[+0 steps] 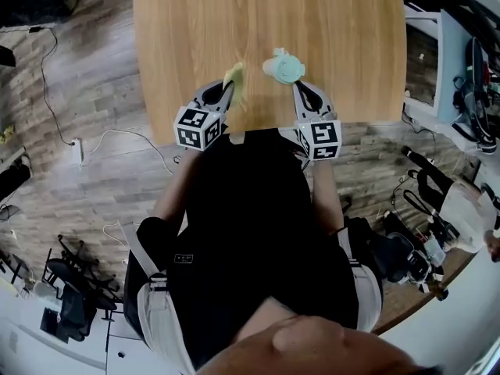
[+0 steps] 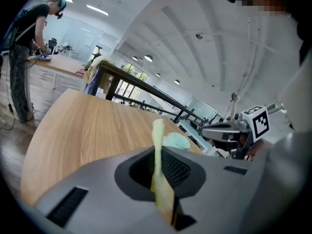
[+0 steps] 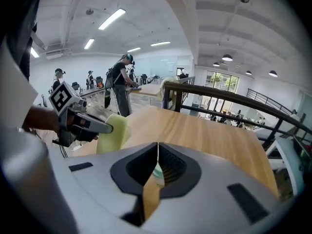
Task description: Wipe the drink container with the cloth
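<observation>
So, progress check: both things are picked up, but no wiping contact is seen here.

The pale yellow soft cloth [image 1: 234,79] is pinched in the left gripper [image 1: 229,90], just left of centre in the upper half of the head view. In the left gripper view the jaws are closed tight on a thin fold of it, and the rest of the cloth [image 2: 158,143] sticks up past the tips.

The mint-green rounded plastic drink container [image 1: 283,69] is found just right of centre, over the near edge of the light wooden table [image 1: 336,22]. It's taken by the right gripper [image 1: 300,85]. In the right gripper view the jaws are drawn almost fully together, with only a sliver of something pale green [image 3: 157,172] caught low between them. That's probably a thin part of the container, like a rim or handle, though which part can't be made out. Whether it's resting on the wood or lifted a bit can't be told either.

Cloth and container are held near each other, side by side, with a strip of bare wood visible between them in the head view, so they're judged to be apart.

Guess at the stage: the grasping part is done and the actual wipe isn't under way in these frames. The cloth has to be brought across onto the container's surface and rubbed over it.
</observation>
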A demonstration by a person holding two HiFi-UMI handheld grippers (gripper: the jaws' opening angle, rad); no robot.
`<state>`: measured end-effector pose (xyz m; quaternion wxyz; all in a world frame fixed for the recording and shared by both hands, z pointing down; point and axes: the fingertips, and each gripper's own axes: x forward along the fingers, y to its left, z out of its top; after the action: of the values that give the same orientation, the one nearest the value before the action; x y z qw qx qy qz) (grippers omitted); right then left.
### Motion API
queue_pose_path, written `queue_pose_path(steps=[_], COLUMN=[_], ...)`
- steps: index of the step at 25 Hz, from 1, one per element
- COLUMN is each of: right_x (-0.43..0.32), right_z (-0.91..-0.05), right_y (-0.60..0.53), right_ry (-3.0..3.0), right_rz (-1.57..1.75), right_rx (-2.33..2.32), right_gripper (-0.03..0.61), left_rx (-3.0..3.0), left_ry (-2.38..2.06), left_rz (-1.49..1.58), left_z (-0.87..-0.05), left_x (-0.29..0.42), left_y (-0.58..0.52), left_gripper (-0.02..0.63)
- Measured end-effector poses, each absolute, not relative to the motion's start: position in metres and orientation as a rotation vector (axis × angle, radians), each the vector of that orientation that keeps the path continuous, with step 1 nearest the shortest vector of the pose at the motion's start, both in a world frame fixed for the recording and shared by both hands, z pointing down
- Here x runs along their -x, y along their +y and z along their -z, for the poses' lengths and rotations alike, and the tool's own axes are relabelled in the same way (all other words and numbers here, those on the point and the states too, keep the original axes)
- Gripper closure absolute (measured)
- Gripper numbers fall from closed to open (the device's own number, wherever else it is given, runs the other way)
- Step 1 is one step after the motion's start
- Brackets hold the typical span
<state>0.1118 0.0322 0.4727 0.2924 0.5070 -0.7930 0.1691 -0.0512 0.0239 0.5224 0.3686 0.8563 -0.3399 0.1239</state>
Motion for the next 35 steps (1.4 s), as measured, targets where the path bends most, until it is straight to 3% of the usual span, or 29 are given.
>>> queue_pose_path(steps=[22,35], right_x=[-0.107,-0.103], right_z=[-0.541,-0.540], right_y=[0.017,0.015], right_ry=[-2.035,-2.049], right_rz=[-0.558,-0.605], right_rx=[-0.861,-0.847], right_gripper=[0.546,0.546], left_rx=[-1.905,-1.880], left_ry=[-0.772,-0.620], left_rz=[-0.479,-0.475], left_z=[-0.671,-0.692], left_x=[-0.019,-0.049], left_y=[-0.010,-0.011], left_gripper=[0.580,0.580])
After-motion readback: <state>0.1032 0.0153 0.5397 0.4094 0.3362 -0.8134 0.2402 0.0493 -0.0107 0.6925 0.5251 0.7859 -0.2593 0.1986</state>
